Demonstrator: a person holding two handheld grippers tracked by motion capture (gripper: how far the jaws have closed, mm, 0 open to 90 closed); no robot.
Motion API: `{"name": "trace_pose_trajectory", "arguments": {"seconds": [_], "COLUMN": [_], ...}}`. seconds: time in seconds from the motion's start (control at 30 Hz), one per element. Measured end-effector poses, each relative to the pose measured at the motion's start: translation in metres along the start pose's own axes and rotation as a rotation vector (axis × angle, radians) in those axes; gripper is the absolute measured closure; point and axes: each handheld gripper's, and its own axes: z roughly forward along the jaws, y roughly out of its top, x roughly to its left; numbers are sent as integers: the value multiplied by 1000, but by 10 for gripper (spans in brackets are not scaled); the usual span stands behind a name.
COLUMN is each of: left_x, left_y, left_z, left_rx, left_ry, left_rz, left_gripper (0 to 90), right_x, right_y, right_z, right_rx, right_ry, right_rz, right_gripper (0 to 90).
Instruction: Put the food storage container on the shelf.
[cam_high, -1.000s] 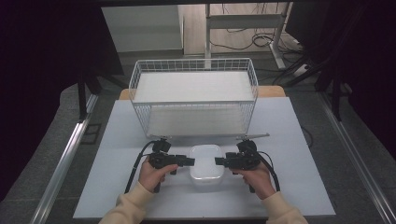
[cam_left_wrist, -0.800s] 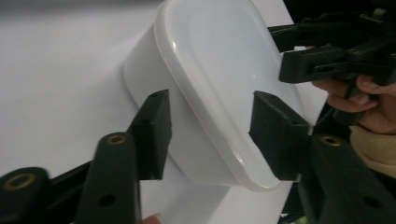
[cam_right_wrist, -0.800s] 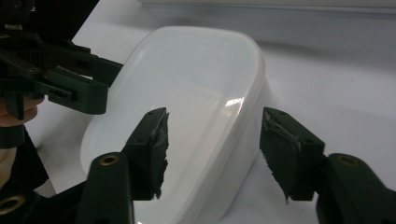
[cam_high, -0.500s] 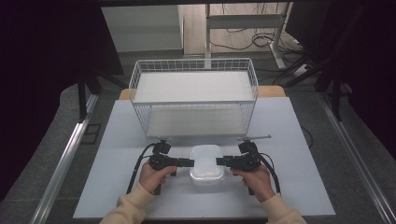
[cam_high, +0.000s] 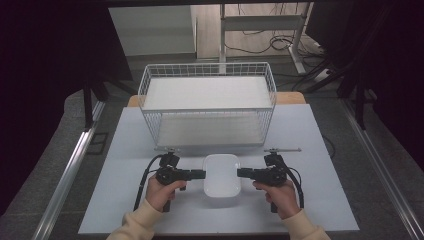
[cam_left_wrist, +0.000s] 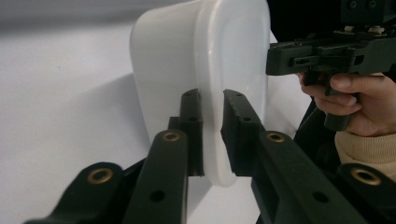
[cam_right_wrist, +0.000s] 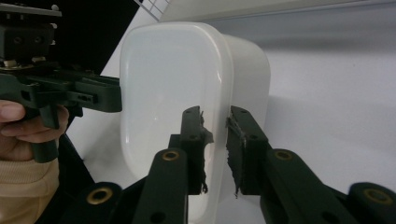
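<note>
A white table (cam_high: 125, 150) takes up most of the high view, and at its far half stands a white wire basket (cam_high: 207, 107), its floor bare as far as the frame shows. Nearer the person, just in front of the basket and apart from it, a white lidded plastic container (cam_high: 221, 173) rests on the table between the two hands. The left gripper (cam_high: 199, 174) comes in from the container's left side and the right gripper (cam_high: 242, 173) from its right, both held level and pointing at each other across it. The jaws of both have just been closing, with the container's lip between them. In the left gripper view the left gripper (cam_left_wrist: 212, 121) has its two black pads pinching the projecting rim of the lid, and in the right gripper view the right gripper (cam_right_wrist: 215, 133) nips the opposite rim the same way, its worn pads (cam_right_wrist: 198, 135) pressed against the plastic. So the grasp on both sides looks made, while the container (cam_left_wrist: 201, 60) sits on the table surface with no lift visible. Judging by the layout, what remains is to raise it evenly with both hands, carry it forward over the basket's near wall, and set it down inside before letting go.
</note>
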Motion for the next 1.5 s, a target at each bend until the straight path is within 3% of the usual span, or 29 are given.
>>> {"name": "trace_pose_trajectory", "arguments": {"seconds": [0.5, 1.0, 1.33, 1.5], "left_x": [-6, -24, -32, -42], "left_y": [1, 8, 22, 40], "left_z": [-9, -24, -34, -45], "left_rx": [-14, -55, -81, -107], "left_ry": [-14, -1, 4, 16], "left_rz": [35, 118, 153, 184], "left_gripper": [816, 816, 816, 816], "right_x": [7, 28, 37, 47], "right_y": [1, 9, 24, 42], "right_z": [-5, -20, -26, -34], "right_rx": [-28, -89, -113, -136], "right_ry": [14, -3, -2, -11], "right_rz": [-50, -161, -210, -241], "right_gripper": [790, 790, 791, 791]}}
